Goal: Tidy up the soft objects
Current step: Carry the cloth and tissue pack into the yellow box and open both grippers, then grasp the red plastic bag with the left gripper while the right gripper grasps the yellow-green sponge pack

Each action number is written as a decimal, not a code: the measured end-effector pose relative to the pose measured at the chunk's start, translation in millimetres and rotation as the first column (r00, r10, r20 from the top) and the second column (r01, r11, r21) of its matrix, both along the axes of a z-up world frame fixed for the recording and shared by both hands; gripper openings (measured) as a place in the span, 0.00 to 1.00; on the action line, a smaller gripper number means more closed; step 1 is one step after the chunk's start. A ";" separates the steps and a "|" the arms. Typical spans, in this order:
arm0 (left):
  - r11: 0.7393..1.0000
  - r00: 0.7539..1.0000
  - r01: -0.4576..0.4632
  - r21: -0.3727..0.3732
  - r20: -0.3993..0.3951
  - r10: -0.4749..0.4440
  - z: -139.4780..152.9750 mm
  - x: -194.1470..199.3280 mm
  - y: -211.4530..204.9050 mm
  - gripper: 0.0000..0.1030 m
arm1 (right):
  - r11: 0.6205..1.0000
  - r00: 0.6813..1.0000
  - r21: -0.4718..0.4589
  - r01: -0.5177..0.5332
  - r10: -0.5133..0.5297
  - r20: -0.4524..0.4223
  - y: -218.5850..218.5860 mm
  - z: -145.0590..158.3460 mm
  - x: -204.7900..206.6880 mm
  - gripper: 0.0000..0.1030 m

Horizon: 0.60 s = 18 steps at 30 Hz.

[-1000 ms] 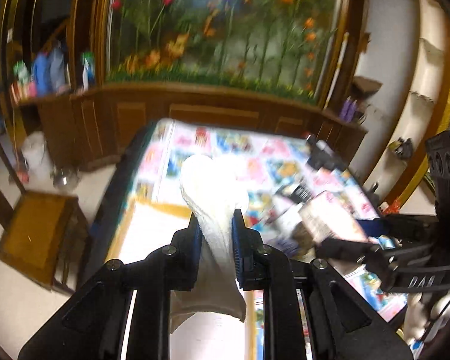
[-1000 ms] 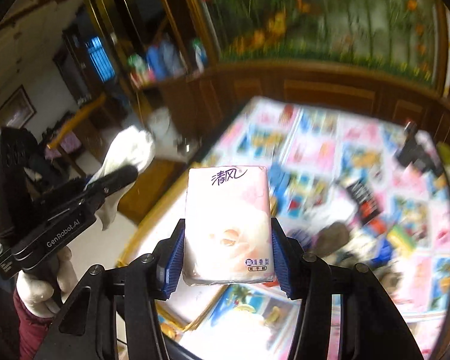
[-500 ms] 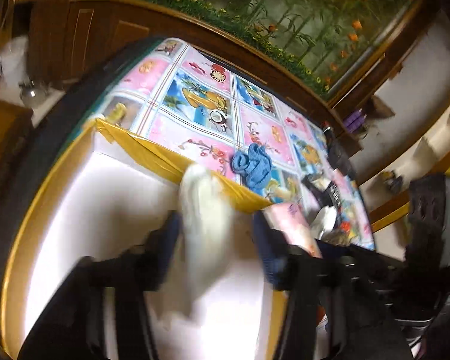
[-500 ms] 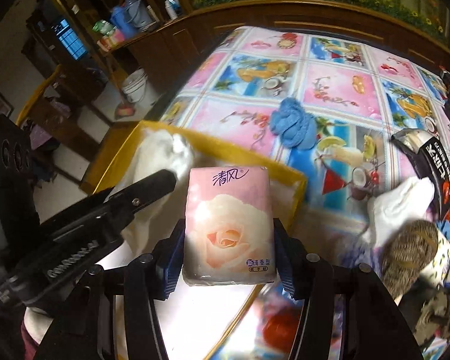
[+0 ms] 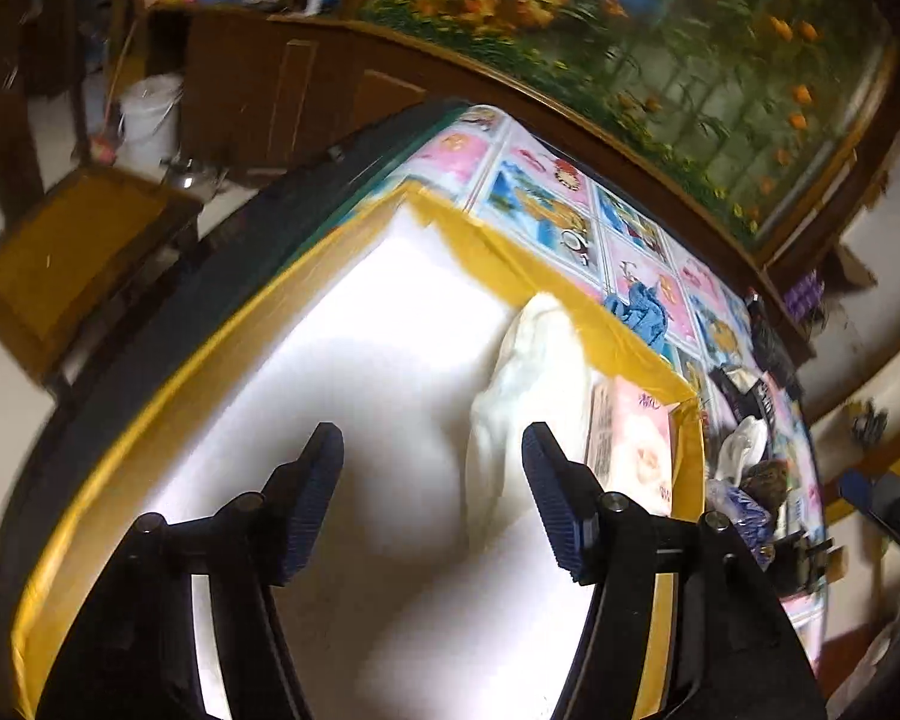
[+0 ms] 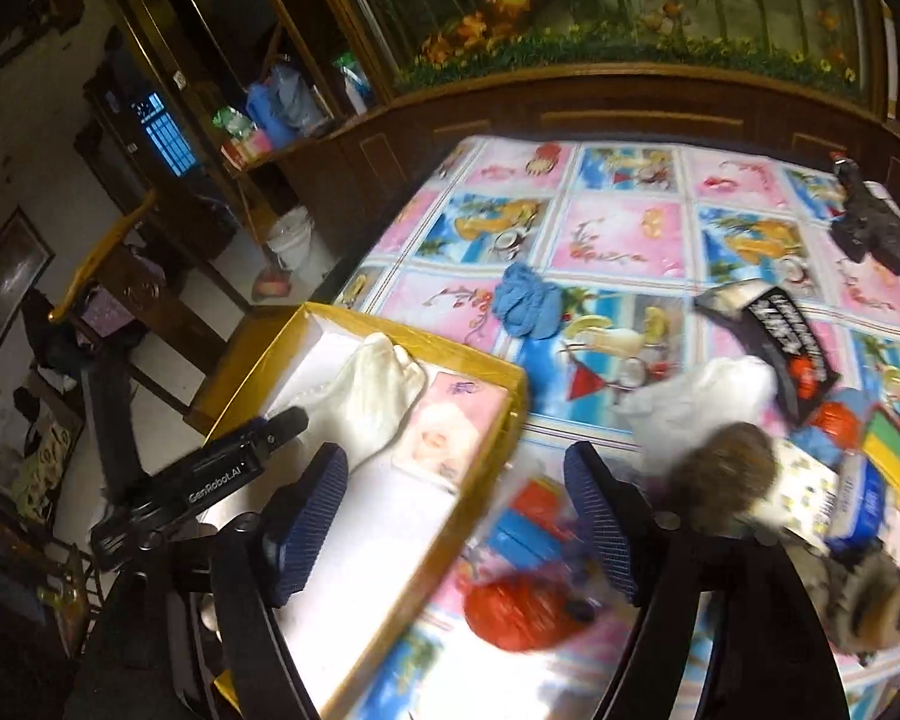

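White cloth (image 6: 373, 399) and pink tissue pack (image 6: 453, 429) lie side by side, touching, inside yellow-rimmed box (image 6: 390, 324). Left gripper (image 5: 432, 504) spread, empty, over box. Right gripper (image 6: 456, 525) opening, nothing between jaws

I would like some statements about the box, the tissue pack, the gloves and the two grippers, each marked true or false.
1. The pink tissue pack lies inside the yellow box. True.
2. The white glove is clamped in the left gripper. False: that gripper is open and empty, and the glove lies in the box beside the tissue pack.
3. The blue glove lies in the box. False: it lies on the patterned tablecloth, outside the box.
4. The right gripper holds nothing. True: its jaws are opening with nothing between them.
5. The box is full to its rim. False: much of its white floor is bare.
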<state>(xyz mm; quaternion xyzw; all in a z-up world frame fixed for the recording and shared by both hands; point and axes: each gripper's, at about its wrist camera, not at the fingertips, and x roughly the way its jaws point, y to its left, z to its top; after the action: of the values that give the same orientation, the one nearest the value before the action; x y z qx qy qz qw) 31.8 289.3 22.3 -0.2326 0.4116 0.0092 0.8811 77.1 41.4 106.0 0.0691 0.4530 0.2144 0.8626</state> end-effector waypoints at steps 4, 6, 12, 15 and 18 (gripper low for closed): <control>0.998 1.000 -0.017 -0.057 -0.004 0.016 -5.8 -26.0 -2.9 0.59 | 0.999 0.999 0.026 0.033 -0.034 0.037 -44.9 17.7 -37.0 0.75; 0.998 1.000 -0.009 -0.059 0.005 0.009 -3.9 -39.7 -8.2 0.59 | 0.998 0.998 0.050 0.043 -0.046 0.053 -67.3 23.6 -55.8 0.75; 0.999 0.987 0.016 0.051 0.160 -0.024 54.0 -70.1 -31.2 0.59 | 0.984 0.956 0.002 0.180 -0.176 0.235 -148.3 65.8 -126.7 0.80; 0.989 0.963 0.079 0.121 0.246 -0.107 88.1 -87.6 -62.2 0.86 | 0.964 0.892 -0.043 0.261 -0.223 0.394 -180.2 79.8 -161.2 1.00; 0.965 0.942 0.215 0.147 0.228 -0.245 96.4 -88.2 -107.6 0.89 | 0.952 0.894 -0.026 0.305 -0.277 0.353 -214.2 64.8 -160.7 1.00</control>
<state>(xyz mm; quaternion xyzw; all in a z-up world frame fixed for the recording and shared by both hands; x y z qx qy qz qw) -56.3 181.7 118.7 -0.1288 0.3232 -0.0978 0.9324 -83.6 -172.8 170.7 0.0624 0.2875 0.0733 0.9529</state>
